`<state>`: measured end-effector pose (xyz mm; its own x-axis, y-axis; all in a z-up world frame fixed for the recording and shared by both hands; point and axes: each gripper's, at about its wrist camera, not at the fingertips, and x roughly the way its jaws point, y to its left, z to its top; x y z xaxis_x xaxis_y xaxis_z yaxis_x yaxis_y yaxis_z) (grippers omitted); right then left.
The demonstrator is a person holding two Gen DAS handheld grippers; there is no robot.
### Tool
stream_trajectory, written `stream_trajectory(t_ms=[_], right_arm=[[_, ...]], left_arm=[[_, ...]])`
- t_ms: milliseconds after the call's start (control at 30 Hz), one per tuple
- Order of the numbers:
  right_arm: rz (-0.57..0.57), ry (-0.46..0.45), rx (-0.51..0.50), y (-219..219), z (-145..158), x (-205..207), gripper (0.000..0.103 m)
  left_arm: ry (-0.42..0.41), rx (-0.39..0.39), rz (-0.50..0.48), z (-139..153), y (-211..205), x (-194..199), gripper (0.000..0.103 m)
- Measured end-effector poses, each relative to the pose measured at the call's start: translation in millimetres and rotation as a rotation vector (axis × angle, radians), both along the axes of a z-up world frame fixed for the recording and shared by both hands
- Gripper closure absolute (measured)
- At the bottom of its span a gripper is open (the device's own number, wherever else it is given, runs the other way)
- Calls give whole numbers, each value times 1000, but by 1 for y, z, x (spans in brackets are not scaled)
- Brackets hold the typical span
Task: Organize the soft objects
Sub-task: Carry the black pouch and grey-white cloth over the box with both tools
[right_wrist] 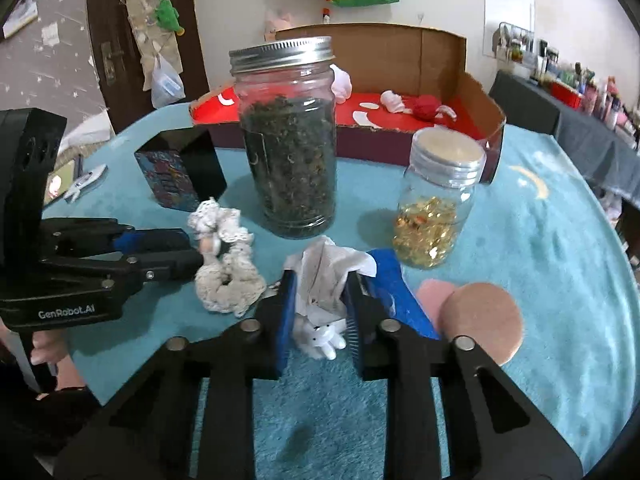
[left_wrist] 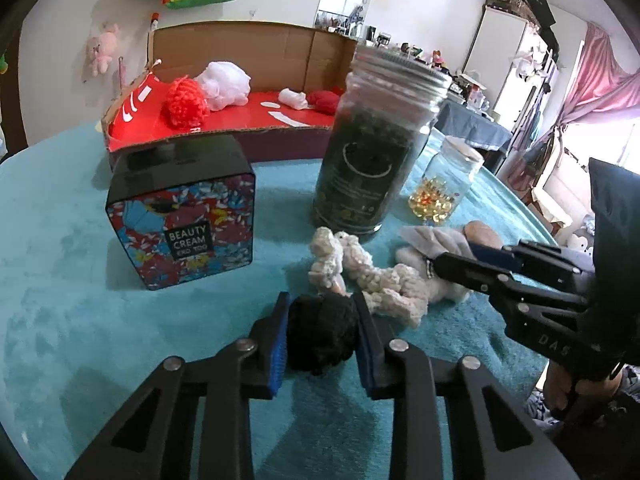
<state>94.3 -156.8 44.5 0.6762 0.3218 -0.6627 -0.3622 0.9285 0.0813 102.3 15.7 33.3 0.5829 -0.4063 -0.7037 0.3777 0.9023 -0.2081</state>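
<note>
My left gripper (left_wrist: 321, 299) is shut on a black fuzzy ball (left_wrist: 322, 336) that rests low on the turquoise table (left_wrist: 72, 280). A cream crochet scrunchie (left_wrist: 372, 280) lies just beyond it, to the right. My right gripper (right_wrist: 320, 276) is shut on a white plush rabbit wrapped in crumpled white cloth (right_wrist: 324, 264). It enters the left wrist view from the right (left_wrist: 440, 260). An open cardboard box (left_wrist: 240, 48) with a red floor stands at the back. It holds a red knitted ball (left_wrist: 186, 100), a white bundle (left_wrist: 226, 84) and a smaller red piece (left_wrist: 322, 100).
A tall jar of dark leaves (left_wrist: 368, 160) and a small jar of yellow capsules (left_wrist: 444, 184) stand between the grippers and the box. A patterned cream tin (left_wrist: 184, 216) sits to the left. Round pink pads (right_wrist: 480, 320) lie right of my right gripper.
</note>
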Motion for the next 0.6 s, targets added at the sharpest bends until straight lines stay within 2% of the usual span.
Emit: stream_trajectory(t_ms=[300,600], right_arm=[[39,-74,3,4,20,-15,87],[37,-71,11,1,19,-14,87]], left_arm=[[-65,-27,-27,25,-11,-3,73],[-53,-19,-32,21,-18,2,73]])
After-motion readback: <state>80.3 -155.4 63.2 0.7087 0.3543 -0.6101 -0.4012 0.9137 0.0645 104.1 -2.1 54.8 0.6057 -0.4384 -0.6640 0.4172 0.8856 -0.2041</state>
